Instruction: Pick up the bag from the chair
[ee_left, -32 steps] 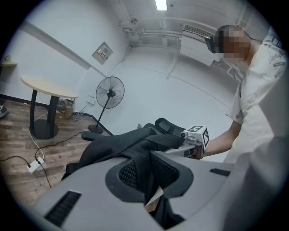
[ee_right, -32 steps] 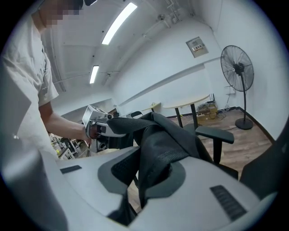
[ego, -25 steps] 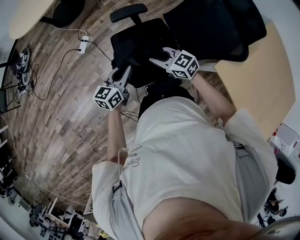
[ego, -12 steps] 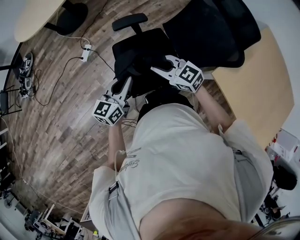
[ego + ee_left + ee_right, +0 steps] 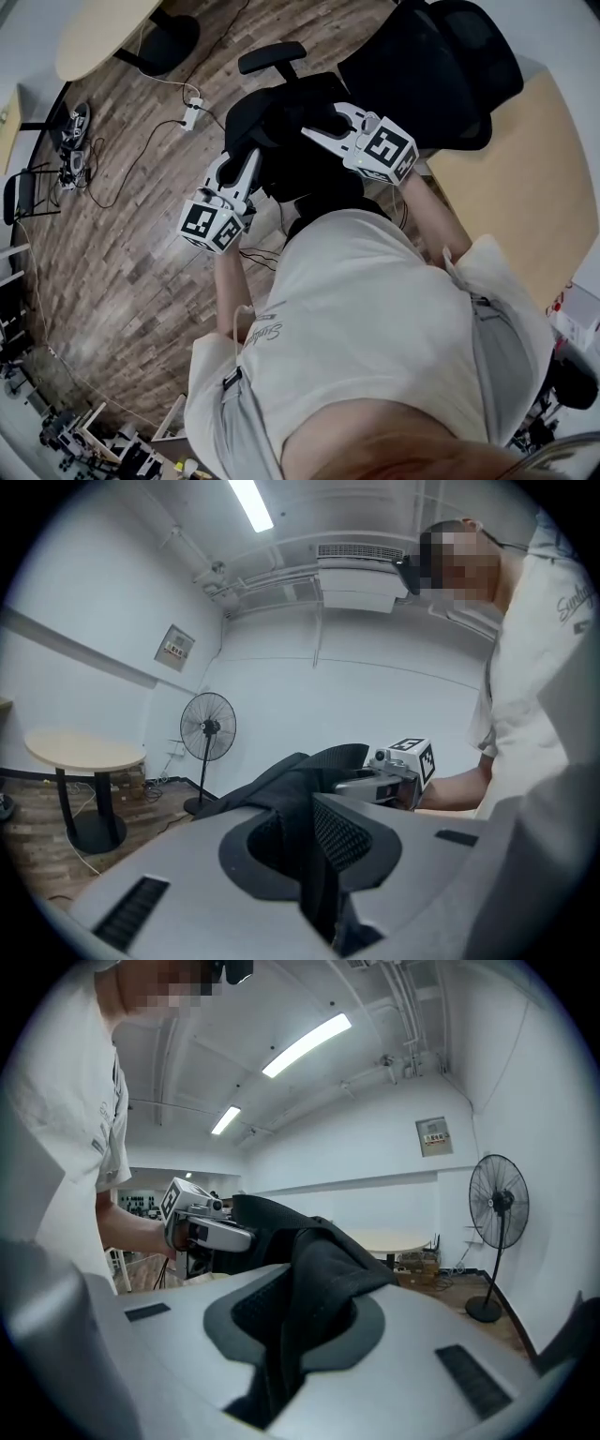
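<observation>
The left gripper [image 5: 247,165] is clenched on a fold of the black bag [image 5: 281,117]; in its own view the dark fabric runs down between the two jaws and fills the slot. The right gripper [image 5: 322,125] is likewise clamped on the bag [image 5: 323,1260], with cloth bunched over and through its jaws. Each gripper shows in the other's view, close across the fabric: the right gripper [image 5: 394,772] on one side, the left gripper [image 5: 202,1222] on the other, so the bag is held at two points and hangs between them.

From the head view the bag sits in front of the person, over the seat of the black office chair [image 5: 441,66], whose armrest [image 5: 272,56] juts out just beyond it. Whether the bag's underside is clear of the seat cannot be told.

The grasp looks done and the lift seems to be the step in hand. The next move probably calls for raising both grippers together, keeping them level, and drawing the bag away from the chair and the desk [image 5: 525,178] beside it.
</observation>
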